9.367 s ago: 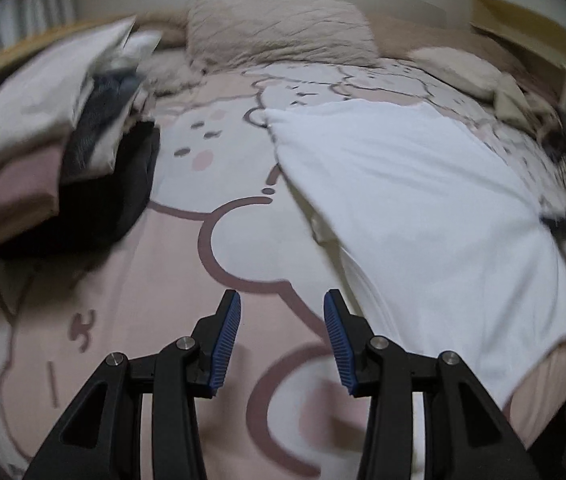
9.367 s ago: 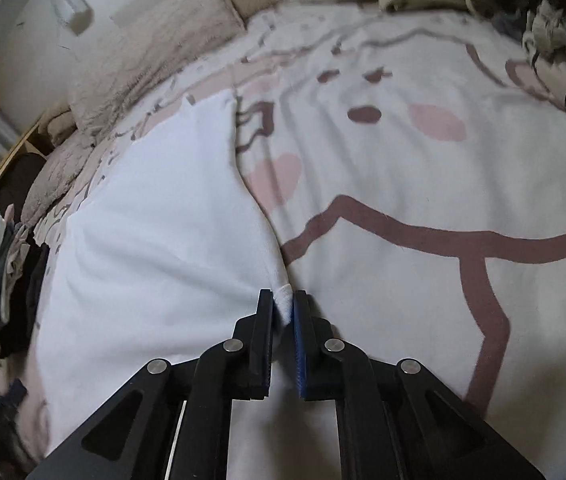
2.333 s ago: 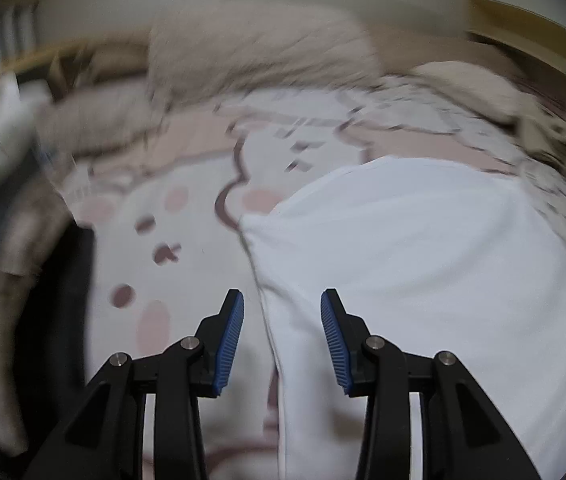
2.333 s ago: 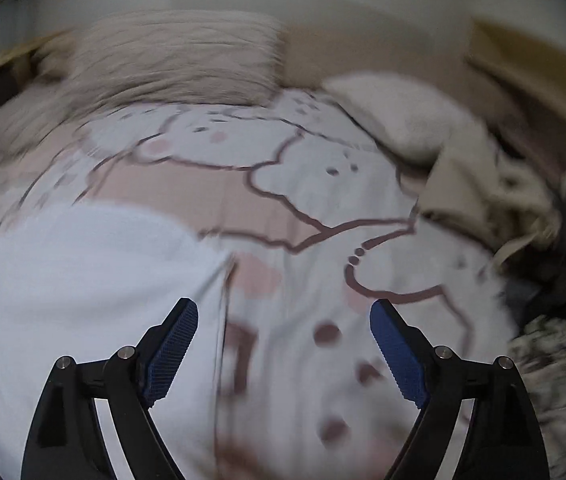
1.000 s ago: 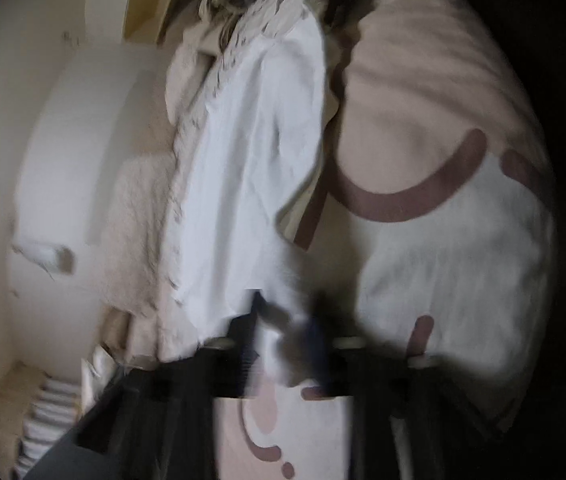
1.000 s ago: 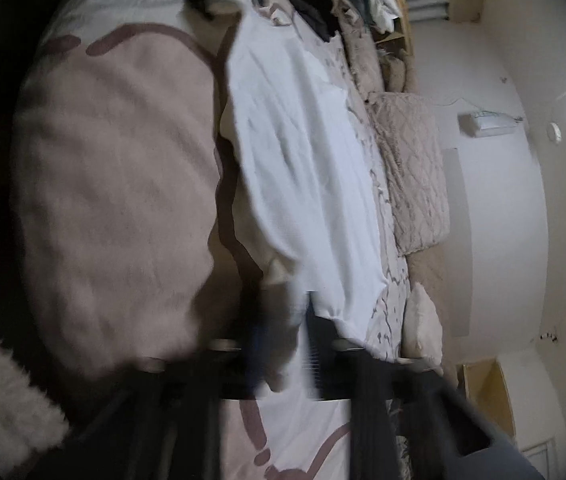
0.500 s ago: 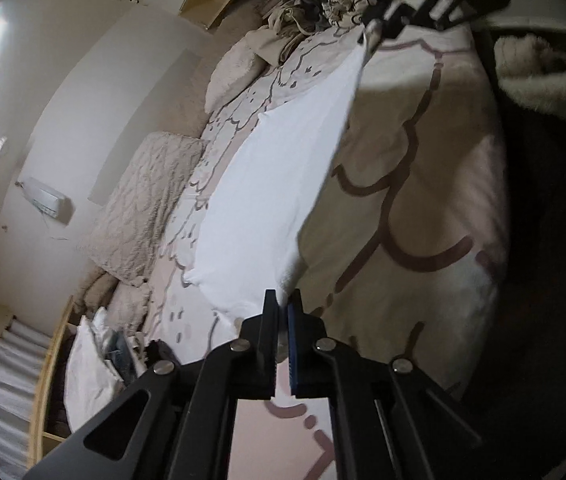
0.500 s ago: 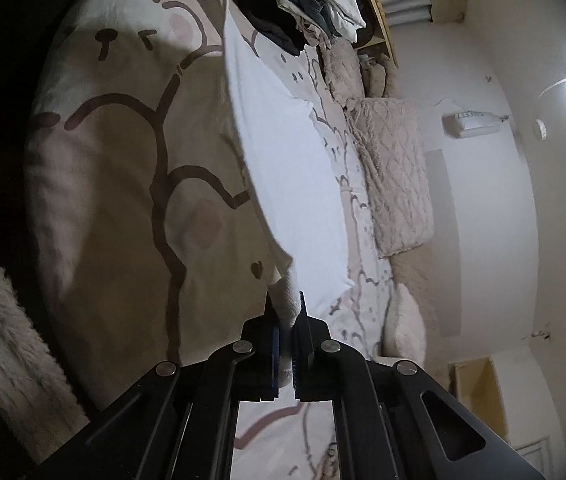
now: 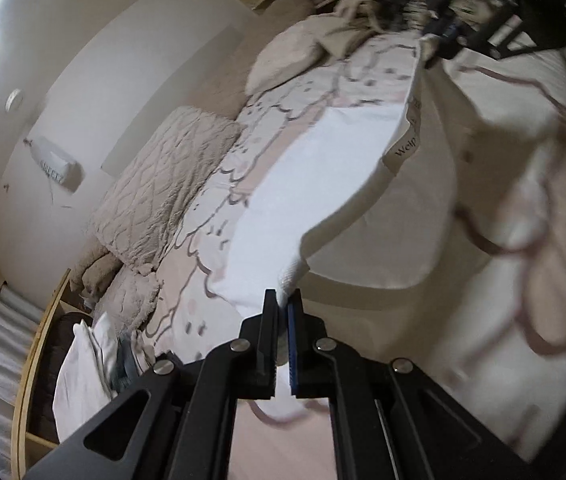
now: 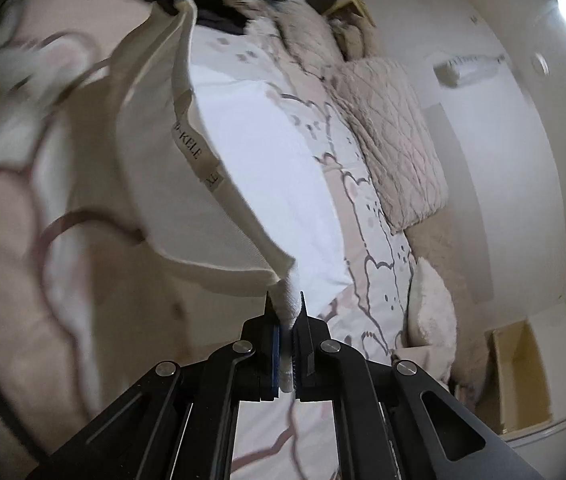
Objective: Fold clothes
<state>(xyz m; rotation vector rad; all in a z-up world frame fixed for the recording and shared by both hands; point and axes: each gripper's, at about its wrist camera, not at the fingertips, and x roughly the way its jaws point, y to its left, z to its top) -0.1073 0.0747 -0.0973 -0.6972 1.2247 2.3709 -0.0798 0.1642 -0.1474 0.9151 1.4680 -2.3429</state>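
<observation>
Each gripper, left [image 9: 282, 308] and right [image 10: 287, 312], has black angular arms, silver screws, and ribbed blue pads [image 9: 292, 344].

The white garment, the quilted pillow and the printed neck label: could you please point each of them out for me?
white garment [image 9: 323, 168]: left wrist view, on the bright flat cloth.
quilted pillow [image 10: 395, 136]: right wrist view, on the middle of its stitched face.
neck label [image 9: 405, 146]: left wrist view, on the printed lettering.

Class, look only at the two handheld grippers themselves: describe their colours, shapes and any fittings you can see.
The left gripper and right gripper look alike: matte black angular linkage arms with open cut-outs, joined by round silver bolts, tapering to two flat fingers. The finger pads are ribbed blue. No cables, markings or sleeves show.
</observation>
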